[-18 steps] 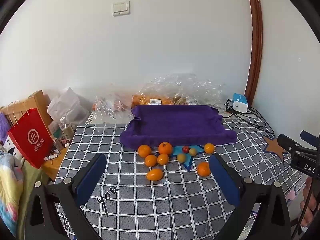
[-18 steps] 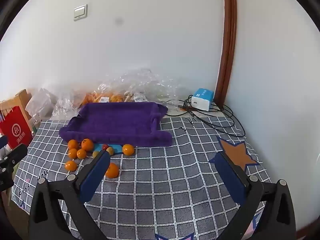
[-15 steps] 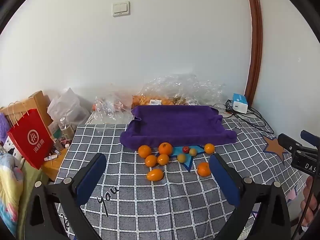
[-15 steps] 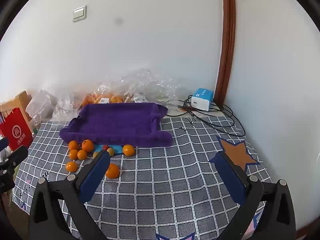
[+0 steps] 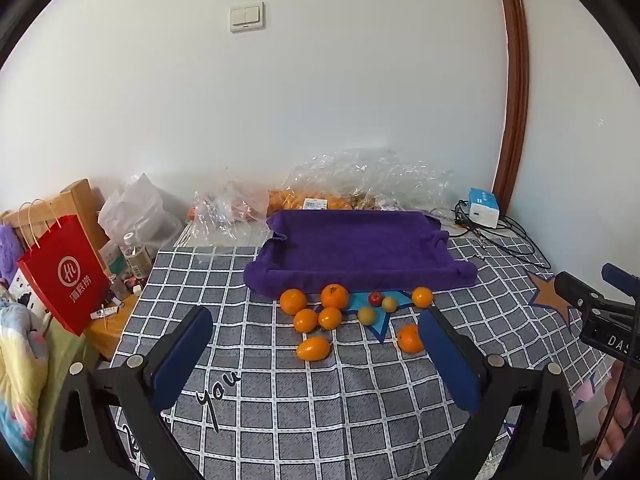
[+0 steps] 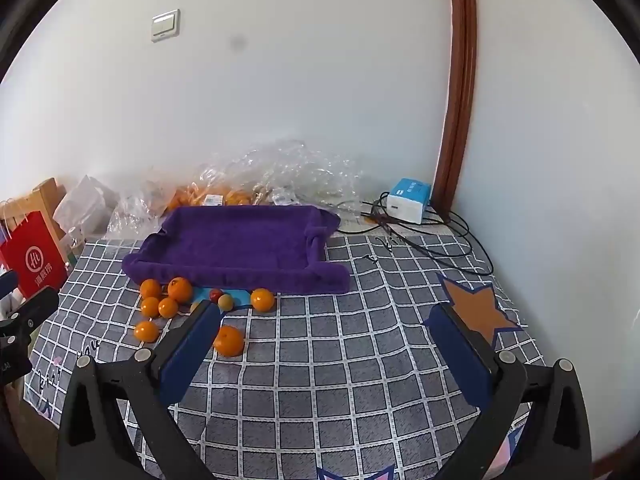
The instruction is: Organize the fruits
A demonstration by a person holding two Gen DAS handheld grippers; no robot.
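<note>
Checked grey cloth (image 5: pixel 320 400) covers the table, which stands in a white-walled corner (image 5: pixel 320 100) with a brown door frame (image 5: pixel 516 80). Loose fruits (image 5: pixel 332 317) lie just before the purple towel tray (image 5: pixel 356 248). Left gripper (image 5: pixel 316 320) and right gripper (image 6: pixel 326 312) hover with jaws wide apart, holding nothing.

Bright, even daylight — soft shadows, sharp centre — with fisheye bending and perhaps slight blur at dark edges.
</note>
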